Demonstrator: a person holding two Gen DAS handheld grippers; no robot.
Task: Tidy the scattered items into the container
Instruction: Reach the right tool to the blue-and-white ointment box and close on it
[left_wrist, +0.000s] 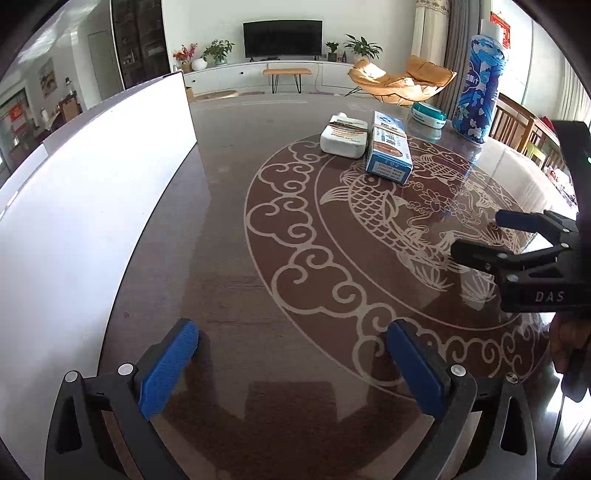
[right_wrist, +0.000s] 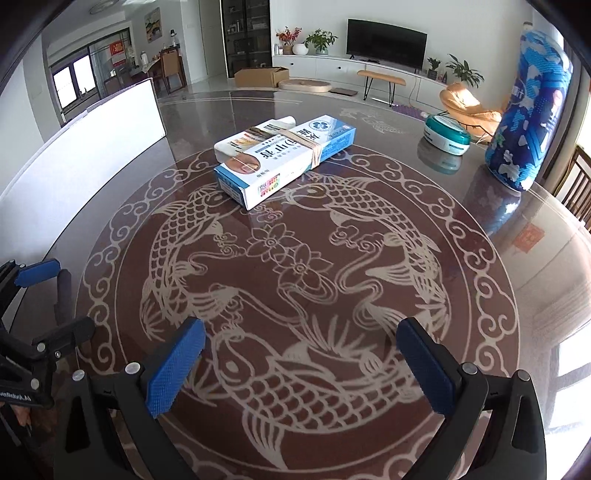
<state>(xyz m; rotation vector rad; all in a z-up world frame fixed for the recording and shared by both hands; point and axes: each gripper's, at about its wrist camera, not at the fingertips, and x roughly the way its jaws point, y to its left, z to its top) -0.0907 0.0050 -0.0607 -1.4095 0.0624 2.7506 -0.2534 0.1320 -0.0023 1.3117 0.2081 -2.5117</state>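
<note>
Both the left gripper (left_wrist: 291, 354) and right gripper (right_wrist: 301, 354) are hovering spread and empty, seemingly readying a pickup, while the banded boxes (right_wrist: 284, 155) are lying upper centre, right of the white container (left_wrist: 92, 192).

Both wrist views look steeply down, close over table (left_wrist: 229, 258); share bundled boxes (right_wrist: 284, 155).

Glossy, mirror-smooth table (right_wrist: 509, 258), printed cardboard box (right_wrist: 284, 162), seemingly plastic white bottle (left_wrist: 341, 137).
</note>
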